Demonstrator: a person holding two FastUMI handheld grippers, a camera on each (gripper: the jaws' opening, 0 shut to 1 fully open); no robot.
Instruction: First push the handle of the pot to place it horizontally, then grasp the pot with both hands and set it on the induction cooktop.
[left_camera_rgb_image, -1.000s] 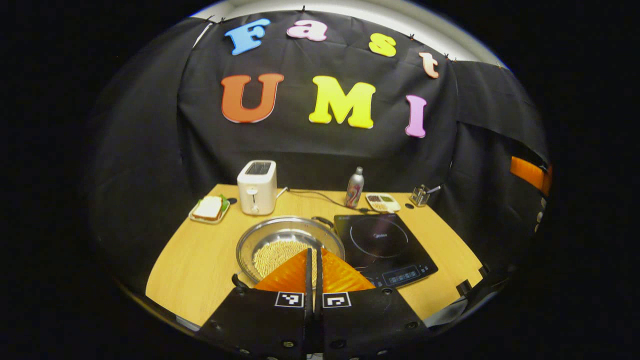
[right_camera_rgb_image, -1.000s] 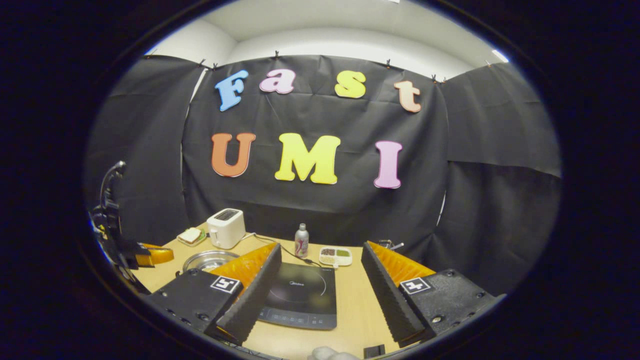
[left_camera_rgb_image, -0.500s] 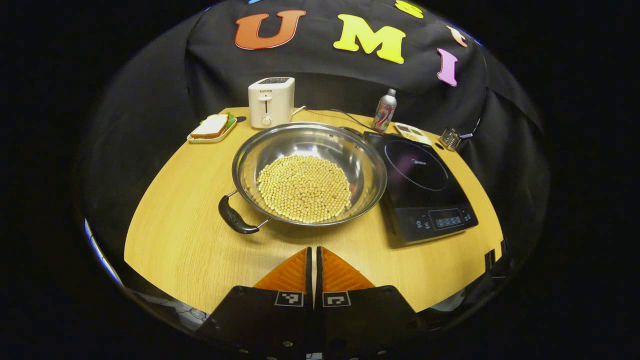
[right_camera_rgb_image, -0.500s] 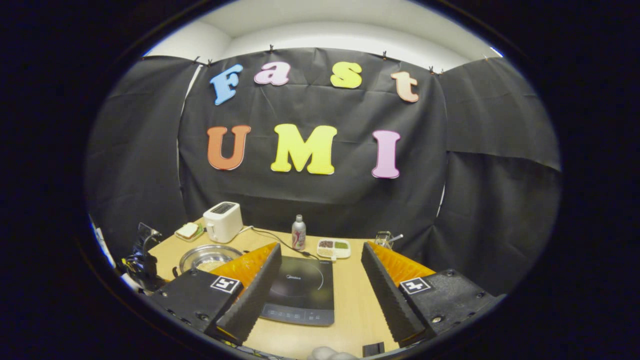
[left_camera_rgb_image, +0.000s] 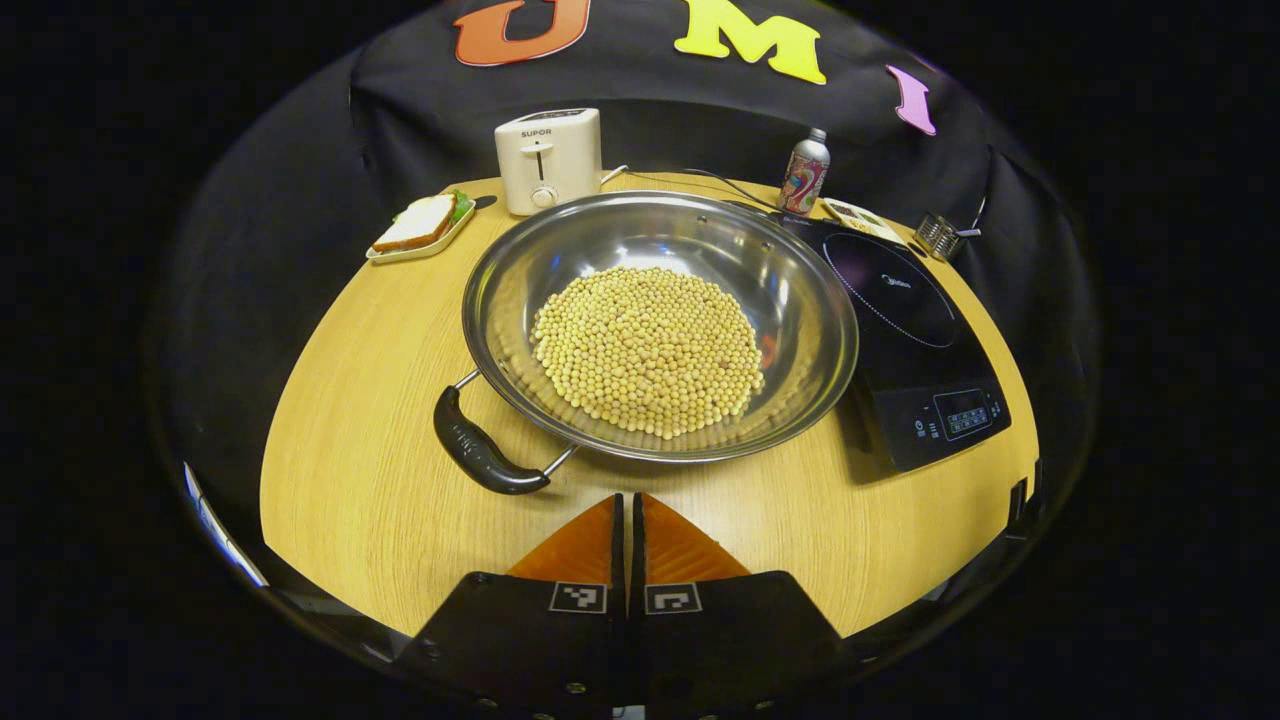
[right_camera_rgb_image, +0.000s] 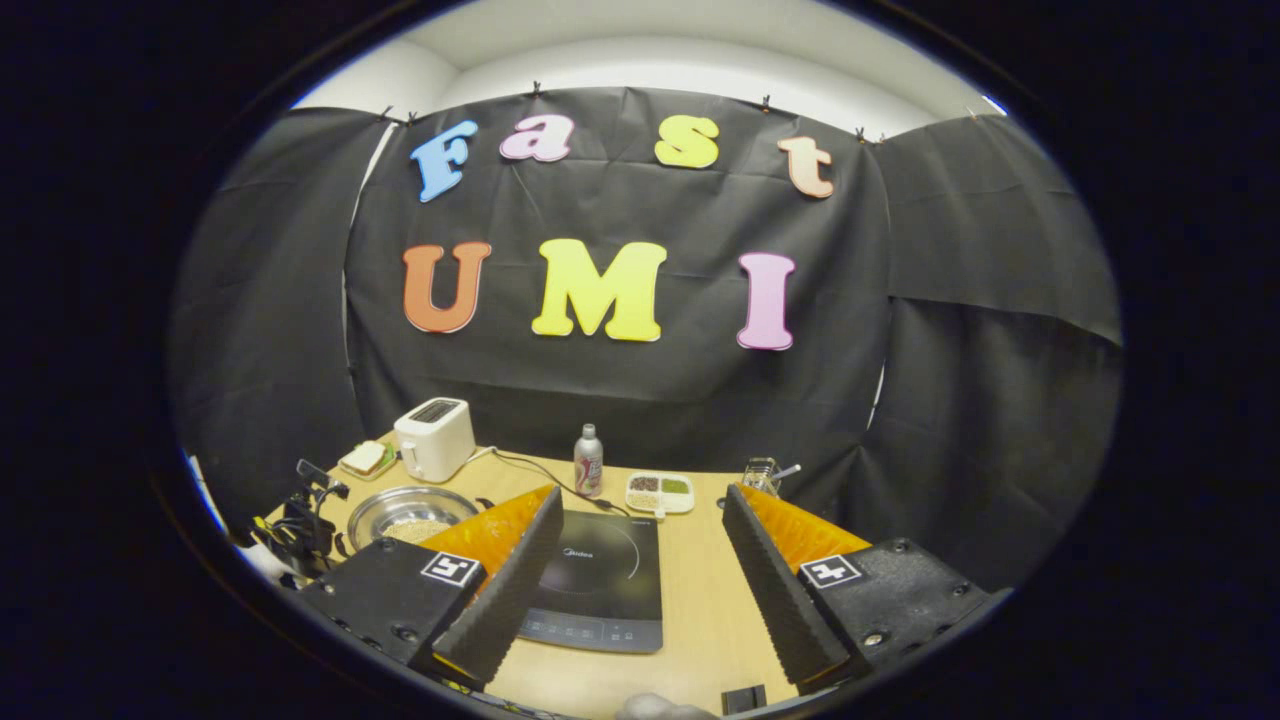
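**Pot's handles sit on a diagonal, left claw pressed together, right one spread**

So, in the left gripper view the pot (left_camera_rgb_image: 660, 325) sits on the table (left_camera_rgb_image: 380, 420), just left of the cooktop (left_camera_rgb_image: 920, 340), its right rim overlapping the cooktop's edge from this angle. It's a wide, shallow steel thing, shiny inside, with a round heap of pale beans (left_camera_rgb_image: 648, 350) in the middle. The black handle (left_camera_rgb_image: 480, 455) sticks out toward the near-left corner; I can't really make out the far handle behind the rim. So the handle line runs diagonally, near-left to far-right, not straight across.

The left gripper (left_camera_rgb_image: 628, 535) hangs above the table just in front of the pot, a bit right of that handle, fingers pressed together with nothing between them.

In the right gripper view the right gripper (right_camera_rgb_image: 640, 560) is spread wide, empty, over the cooktop's (right_camera_rgb_image: 600, 580) near end. The pot (right_camera_rgb_image: 410, 512) is off to the left.

Toaster (left_camera_rgb_image: 548, 158), sandwich plate (left_camera_rgb_image: 418, 230) and a bottle (left_camera_rgb_image: 804, 170) line the back.
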